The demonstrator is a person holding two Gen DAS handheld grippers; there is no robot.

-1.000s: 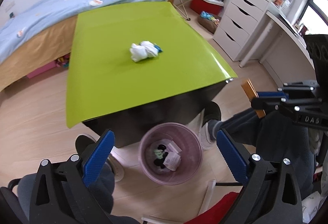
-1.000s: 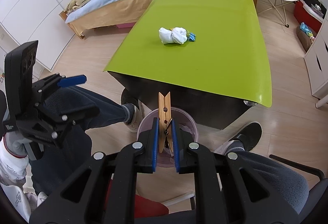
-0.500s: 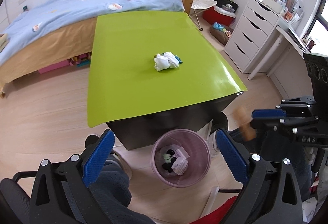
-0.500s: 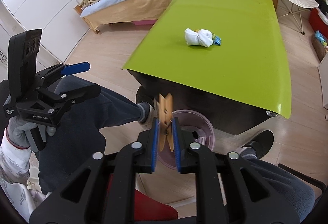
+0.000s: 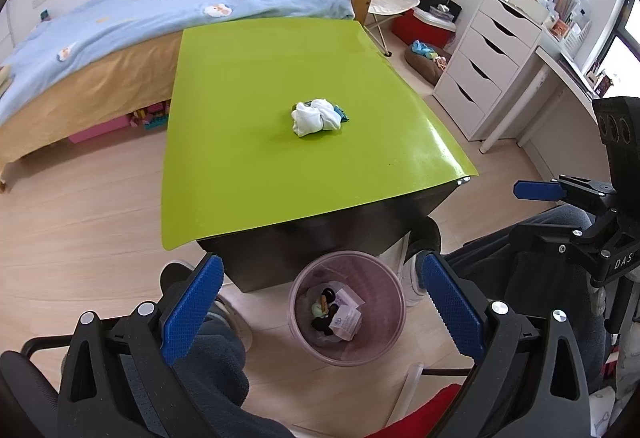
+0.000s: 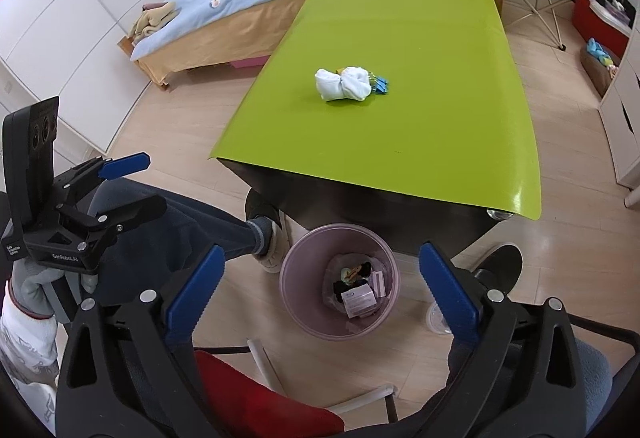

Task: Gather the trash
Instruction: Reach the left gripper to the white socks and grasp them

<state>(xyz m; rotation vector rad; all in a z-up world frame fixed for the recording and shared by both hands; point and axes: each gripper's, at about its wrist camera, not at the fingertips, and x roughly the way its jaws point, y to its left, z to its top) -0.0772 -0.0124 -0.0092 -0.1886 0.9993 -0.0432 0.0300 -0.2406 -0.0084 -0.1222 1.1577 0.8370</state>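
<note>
A pink waste bin stands on the floor at the near edge of the green table; it also shows in the right wrist view, with a wooden clothespin, papers and dark bits inside. A white crumpled wad lies mid-table beside a blue binder clip. My left gripper is open and empty above the bin. My right gripper is open and empty, also above the bin.
A bed with blue bedding stands behind the table. A white drawer unit and a desk are at the right. The person's legs and shoes flank the bin, and a red seat is below the grippers.
My right gripper opened and let go of the wooden clothespin, which now lies in the bin. Both grippers drew back a little from the table.
</note>
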